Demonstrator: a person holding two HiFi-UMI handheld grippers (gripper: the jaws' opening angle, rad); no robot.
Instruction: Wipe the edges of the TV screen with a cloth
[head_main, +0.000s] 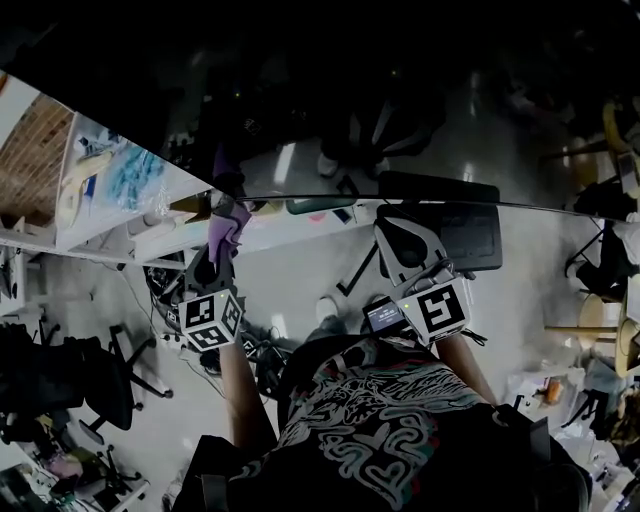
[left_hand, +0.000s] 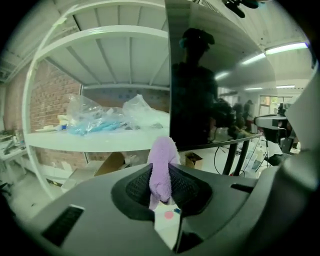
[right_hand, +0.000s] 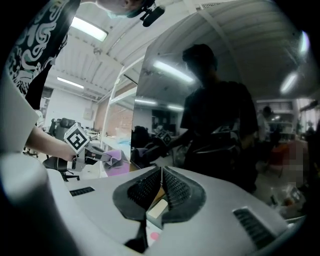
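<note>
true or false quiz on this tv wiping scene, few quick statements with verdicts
1. The left gripper holds a purple cloth. True.
2. The right gripper also holds a cloth. False: it is shut on nothing.
3. The TV screen shows a bright picture. False: it is dark, with only reflections.
4. Plastic bags lie on the white shelf beside the TV. True.
</note>
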